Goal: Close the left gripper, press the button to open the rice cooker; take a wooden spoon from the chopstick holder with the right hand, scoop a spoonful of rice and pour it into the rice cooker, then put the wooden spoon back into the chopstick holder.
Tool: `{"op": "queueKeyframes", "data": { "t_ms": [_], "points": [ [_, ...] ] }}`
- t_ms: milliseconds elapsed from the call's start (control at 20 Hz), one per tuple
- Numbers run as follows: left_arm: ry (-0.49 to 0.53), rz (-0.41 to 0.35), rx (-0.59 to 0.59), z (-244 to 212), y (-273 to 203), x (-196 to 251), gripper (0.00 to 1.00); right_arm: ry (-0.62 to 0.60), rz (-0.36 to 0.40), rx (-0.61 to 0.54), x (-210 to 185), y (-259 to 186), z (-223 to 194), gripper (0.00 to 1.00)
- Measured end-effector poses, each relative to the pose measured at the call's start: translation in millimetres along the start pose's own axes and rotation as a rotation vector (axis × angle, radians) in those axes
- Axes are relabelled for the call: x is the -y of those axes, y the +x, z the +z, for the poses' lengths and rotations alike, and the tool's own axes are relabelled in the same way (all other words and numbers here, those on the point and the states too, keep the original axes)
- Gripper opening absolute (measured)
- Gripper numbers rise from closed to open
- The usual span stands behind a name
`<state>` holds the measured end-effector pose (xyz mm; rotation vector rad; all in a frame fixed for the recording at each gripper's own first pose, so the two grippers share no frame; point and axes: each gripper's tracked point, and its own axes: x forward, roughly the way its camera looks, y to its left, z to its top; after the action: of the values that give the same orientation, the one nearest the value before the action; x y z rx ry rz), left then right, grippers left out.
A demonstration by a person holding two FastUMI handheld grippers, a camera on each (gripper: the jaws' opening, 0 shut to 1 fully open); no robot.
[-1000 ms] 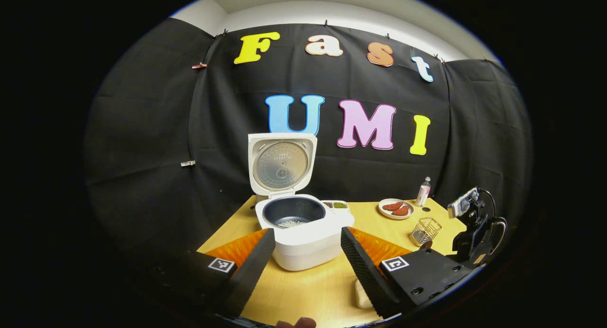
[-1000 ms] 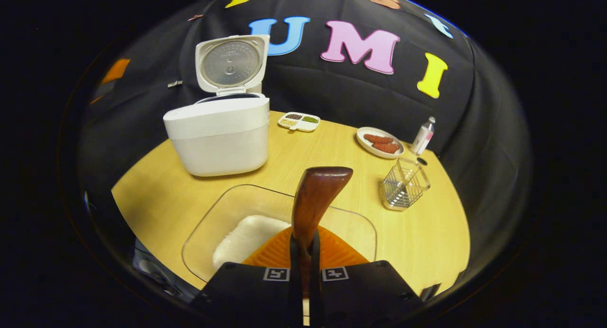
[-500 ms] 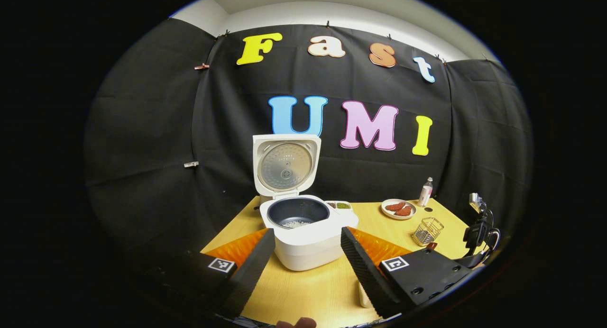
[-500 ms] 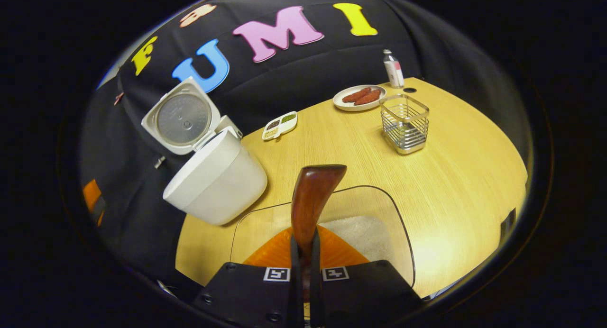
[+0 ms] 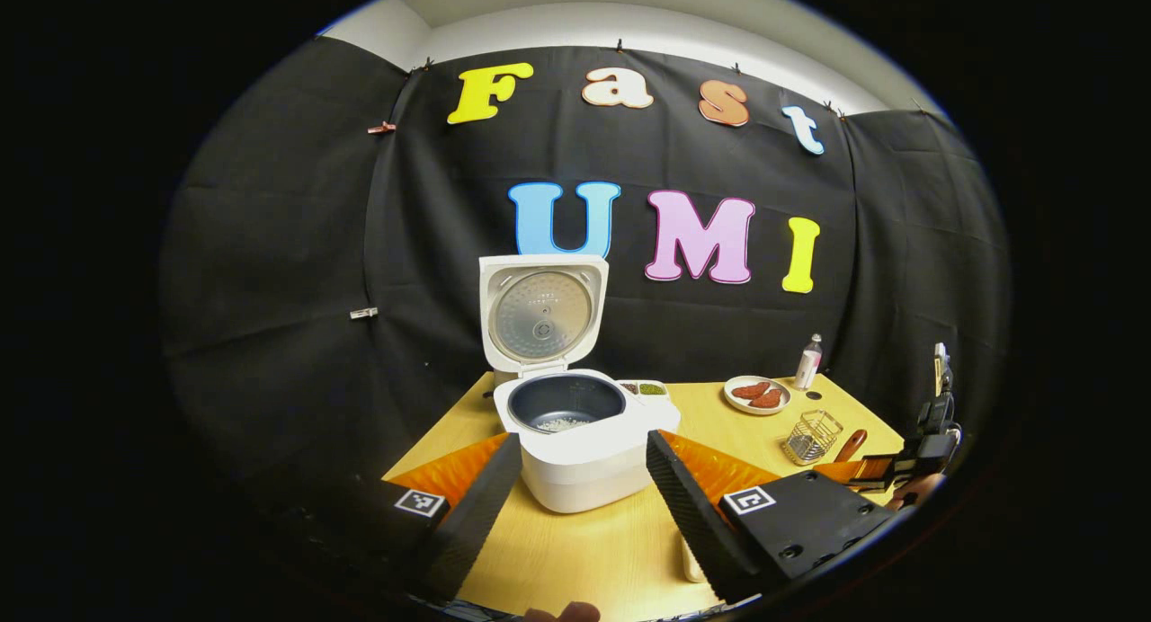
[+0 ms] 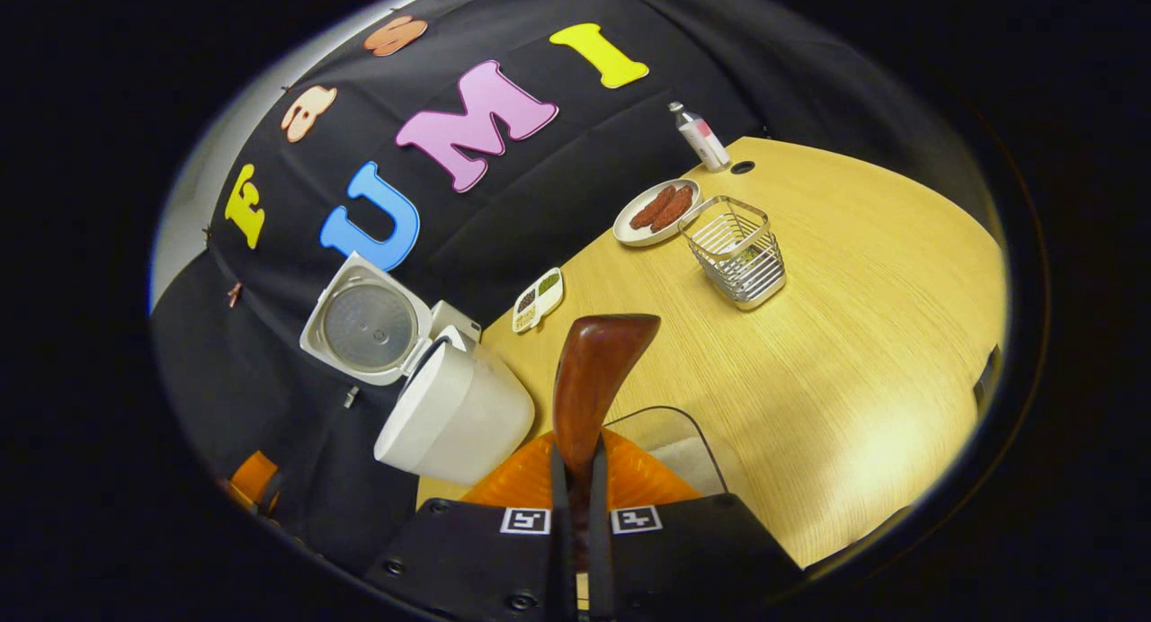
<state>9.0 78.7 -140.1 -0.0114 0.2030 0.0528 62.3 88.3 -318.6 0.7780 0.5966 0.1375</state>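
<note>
The white rice cooker stands with its lid up, and a little rice lies in its dark pot. My left gripper hangs open in front of it, holding nothing. My right gripper is shut on the handle of the wooden spoon, whose bowl points forward above the table. In the left gripper view the spoon sits just right of the wire chopstick holder. The right gripper view is rolled, with the cooker at lower left and the holder ahead to the right.
A glass dish of rice lies just under my right gripper. Toward the back of the wooden table are a plate of sausages, a small bottle and a divided tray of grains.
My right gripper has rolled and swung away from the rice dish with the spoon, toward the chopstick holder. The left gripper has barely moved.
</note>
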Motion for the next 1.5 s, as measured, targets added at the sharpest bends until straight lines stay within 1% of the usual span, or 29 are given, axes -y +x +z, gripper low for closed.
{"op": "queueKeyframes", "data": {
  "t_ms": [450,600,750,1000,1150,1300,1400,1500],
  "points": [
    [0.0,-0.009,0.002,-0.5,-1.2,1.5,0.96,0.222,0.128,0.047,-30.1,-20.5,33.1,0.1],
    [-0.003,-0.015,0.002,-1.7,-1.7,1.0,0.96,0.256,0.153,0.074,-49.3,-24.4,48.2,0.1],
    [-0.009,-0.022,-0.002,-4.7,-3.2,0.7,0.96,0.271,0.181,0.095,-81.3,-26.5,63.8,0.1],
    [-0.017,-0.025,-0.005,-8.1,-6.3,-1.6,0.96,0.256,0.246,0.107,-157.9,-15.8,85.4,0.1],
    [-0.022,-0.02,-0.005,-10.3,-8.0,-5.5,0.96,0.249,0.293,0.107,-205.8,-1.0,95.1,0.1],
    [-0.038,-0.016,-0.01,-10.1,-7.0,-7.9,0.96,0.244,0.323,0.095,-247.2,18.7,99.1,0.1],
    [-0.044,-0.017,-0.008,-9.9,-5.7,-8.7,0.96,0.253,0.341,0.086,-269.5,36.9,99.7,0.1],
    [-0.041,-0.018,-0.007,-9.5,-5.7,-10.6,0.97,0.249,0.342,0.08,-284.2,55.8,98.2,0.1]
  ]
}}
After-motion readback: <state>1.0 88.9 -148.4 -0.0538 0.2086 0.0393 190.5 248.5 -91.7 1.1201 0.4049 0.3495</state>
